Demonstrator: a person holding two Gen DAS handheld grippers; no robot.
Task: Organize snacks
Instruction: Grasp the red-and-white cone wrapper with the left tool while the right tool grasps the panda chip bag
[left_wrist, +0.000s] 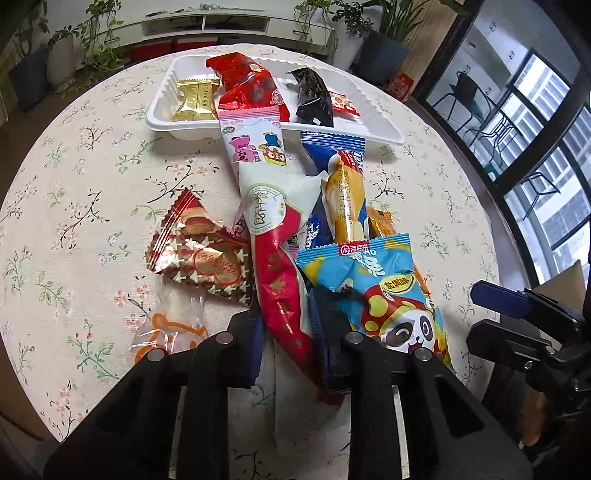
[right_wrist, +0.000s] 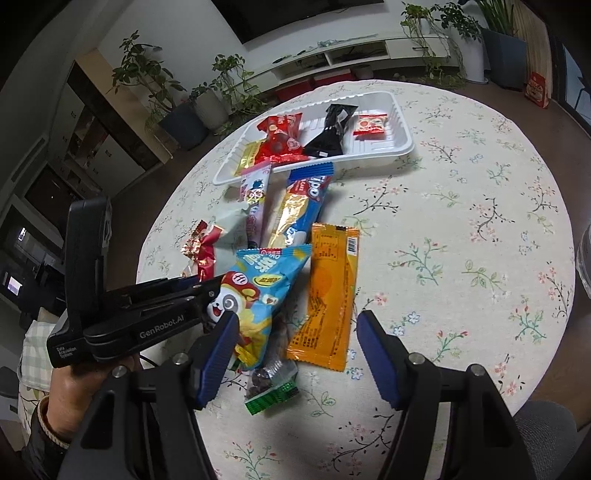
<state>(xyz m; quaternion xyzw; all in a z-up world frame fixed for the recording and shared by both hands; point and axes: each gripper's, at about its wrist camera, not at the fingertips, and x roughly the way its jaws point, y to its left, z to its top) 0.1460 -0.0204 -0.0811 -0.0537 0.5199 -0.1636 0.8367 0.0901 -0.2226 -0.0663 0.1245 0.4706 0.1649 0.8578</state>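
Left tongs (left_wrist: 291, 328) clenched on red-and-white snack packet (left_wrist: 275, 258) in the pile mid-bench. Right tongs (right_wrist: 295, 350) released, hovering over orange sachet (right_wrist: 328, 299) and green-edged packet (right_wrist: 271, 387). Blue panda packet (left_wrist: 384, 295) just beside. Beyond, white tray (left_wrist: 162, 107) with four snacks toward far edge of floral-clothed bench (left_wrist: 74, 206).

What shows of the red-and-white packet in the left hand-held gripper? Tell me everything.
The red-and-white packet is a long glossy film pouch: white upper half with a round green-ringed seal, red lower half flecked with gold. It lies lengthwise in the snack pile on the floral tablecloth, its far end over the pink cartoon packet, the blue panda bag against its right side. The left hand-held gripper pinches its red end.
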